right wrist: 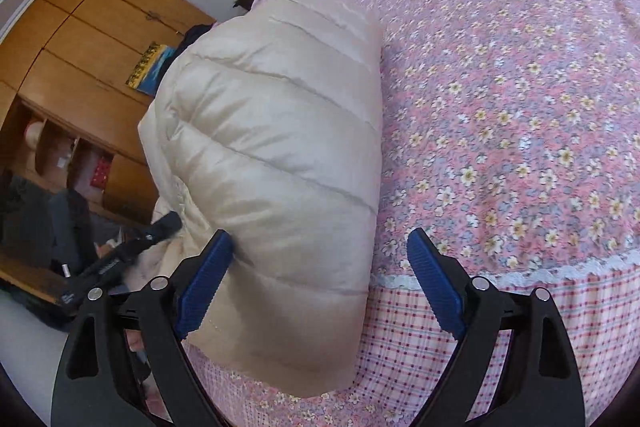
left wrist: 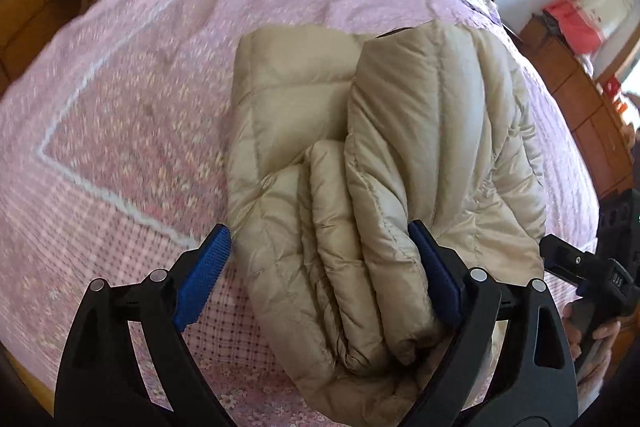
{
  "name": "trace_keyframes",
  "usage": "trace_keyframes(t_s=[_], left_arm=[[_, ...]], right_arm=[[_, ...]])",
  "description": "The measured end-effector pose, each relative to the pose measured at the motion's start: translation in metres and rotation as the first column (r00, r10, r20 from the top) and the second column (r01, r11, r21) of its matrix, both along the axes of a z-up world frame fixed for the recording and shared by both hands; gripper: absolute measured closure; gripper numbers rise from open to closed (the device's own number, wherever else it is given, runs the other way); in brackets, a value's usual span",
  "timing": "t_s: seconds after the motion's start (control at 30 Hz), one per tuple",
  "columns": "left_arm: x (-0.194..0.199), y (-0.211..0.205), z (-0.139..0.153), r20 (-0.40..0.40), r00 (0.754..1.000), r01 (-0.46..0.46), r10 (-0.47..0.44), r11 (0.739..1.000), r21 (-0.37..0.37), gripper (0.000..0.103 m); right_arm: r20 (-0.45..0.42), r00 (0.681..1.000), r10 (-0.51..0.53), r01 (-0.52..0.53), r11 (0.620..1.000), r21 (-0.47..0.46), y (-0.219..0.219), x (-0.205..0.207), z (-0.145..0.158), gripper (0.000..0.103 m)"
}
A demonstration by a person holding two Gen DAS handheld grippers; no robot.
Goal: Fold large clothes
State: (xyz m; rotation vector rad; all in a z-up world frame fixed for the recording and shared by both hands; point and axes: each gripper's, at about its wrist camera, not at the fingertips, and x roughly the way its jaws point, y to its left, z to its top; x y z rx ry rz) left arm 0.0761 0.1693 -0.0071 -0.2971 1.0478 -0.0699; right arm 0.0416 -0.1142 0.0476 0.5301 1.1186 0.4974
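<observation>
pink bed (left wrist: 120,115) carries the folded coat (left wrist: 360,155), long axis 6 to 12; left gripper (left wrist: 320,279) released, astride its near end; right gripper (right wrist: 320,283) released at its 3 o'clock edge.

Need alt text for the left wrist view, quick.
A beige puffer jacket, folded into a bundle, lies on a pink floral bedspread between the open blue-padded jaws of the left gripper. The right gripper shows at the right edge.
</observation>
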Motion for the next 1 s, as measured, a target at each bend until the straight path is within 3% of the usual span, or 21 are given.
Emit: trace_keyframes(t_s=[0.1, 0.47, 0.57, 0.67, 0.77, 0.93, 1.0], left_arm=[[-0.002, 0.004, -0.010, -0.014, 1.000, -0.013, 0.012, 0.999, -0.036, 0.014], [-0.002, 0.003, -0.020, -0.006, 1.000, -0.004, 0.004, 0.999, -0.038, 0.014], [-0.001, 0.007, -0.023, -0.018, 1.000, -0.009, 0.008, 0.995, -0.095, 0.014], [-0.001, 0.015, -0.038, -0.042, 0.999, -0.022, 0.012, 0.968, -0.251, 0.020], [-0.003, 0.023, -0.054, -0.057, 0.998, -0.029, 0.004, 0.893, -0.448, 0.032], [-0.004, 0.025, -0.054, -0.012, 1.000, -0.004, -0.003, 0.841, -0.541, 0.047], [-0.003, 0.022, -0.052, 0.003, 1.000, 0.008, -0.007, 0.828, -0.560, 0.049]], right_arm=[[0.004, 1.000, 0.020, -0.020, 1.000, 0.003, 0.008, 0.004, -0.002, 0.012], [-0.038, 0.998, 0.046, -0.042, 0.996, 0.078, 0.025, 0.022, -0.027, 0.006], [-0.040, 0.998, 0.052, -0.047, 0.993, 0.106, 0.029, 0.026, -0.034, 0.006], [-0.043, 0.996, 0.072, -0.066, 0.988, 0.138, 0.034, 0.031, -0.042, 0.006], [-0.032, 0.994, 0.108, -0.102, 0.982, 0.160, 0.051, 0.033, -0.040, 0.006], [-0.018, 0.991, 0.136, -0.129, 0.970, 0.204, 0.078, 0.038, -0.040, 0.007], [0.005, 0.991, 0.136, -0.134, 0.969, 0.208, 0.079, 0.038, -0.034, 0.014]])
